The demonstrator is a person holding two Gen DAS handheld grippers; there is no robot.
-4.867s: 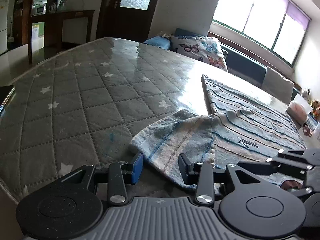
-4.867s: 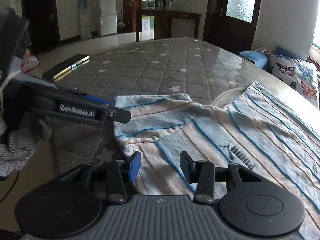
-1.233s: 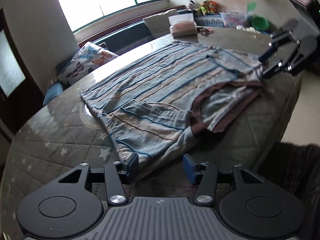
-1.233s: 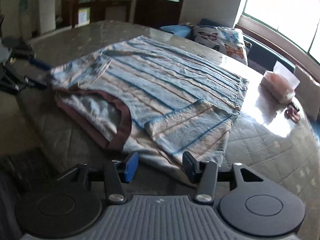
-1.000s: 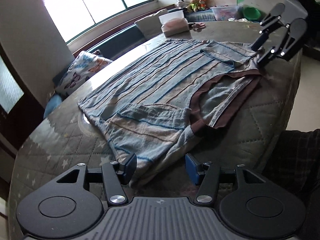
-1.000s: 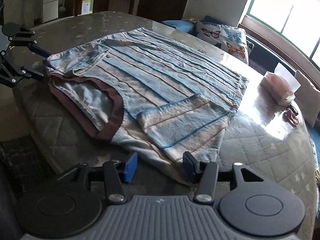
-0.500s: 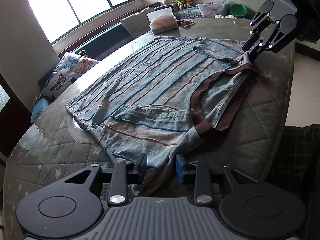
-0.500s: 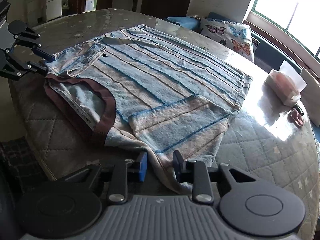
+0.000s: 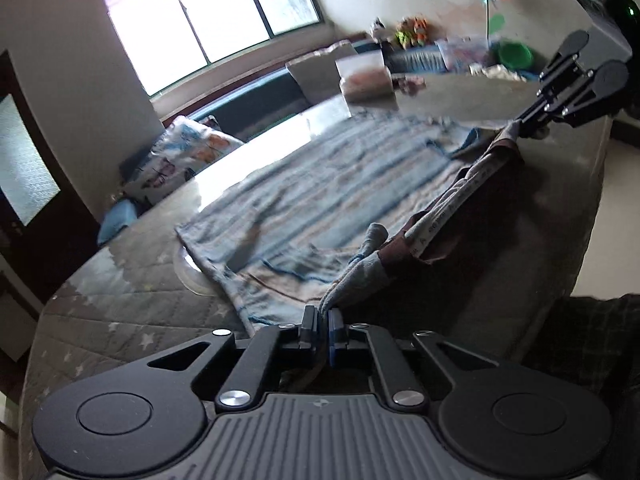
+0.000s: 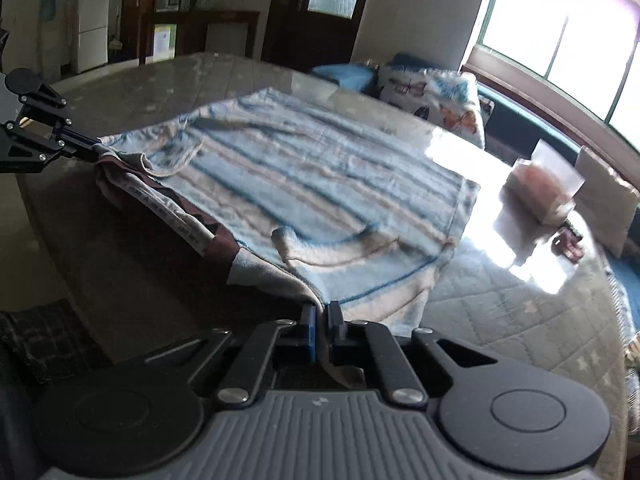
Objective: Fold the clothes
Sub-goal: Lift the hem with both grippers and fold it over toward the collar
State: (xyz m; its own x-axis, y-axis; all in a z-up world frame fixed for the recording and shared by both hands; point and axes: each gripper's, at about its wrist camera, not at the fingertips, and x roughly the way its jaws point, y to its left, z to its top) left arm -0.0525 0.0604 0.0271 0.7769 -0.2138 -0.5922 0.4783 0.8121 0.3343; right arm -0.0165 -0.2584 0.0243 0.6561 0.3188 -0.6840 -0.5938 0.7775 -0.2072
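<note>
A shirt [image 10: 320,176] lies spread across the quilted table [image 10: 500,312], its near hem at the table's near edge; a tissue box [image 10: 540,188] sits beyond, toward the far edge.

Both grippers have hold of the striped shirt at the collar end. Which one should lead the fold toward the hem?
Neither is clearly better. The left gripper and right gripper each pinch a shoulder of the blue striped shirt, with the brown collar between them, so probably move both together.

Bright windows [image 9: 208,20], dark wooden door [image 10: 316,12], white fridge [image 10: 94,20], butterfly cushion [image 10: 436,92], quilted table [image 10: 500,300]
</note>
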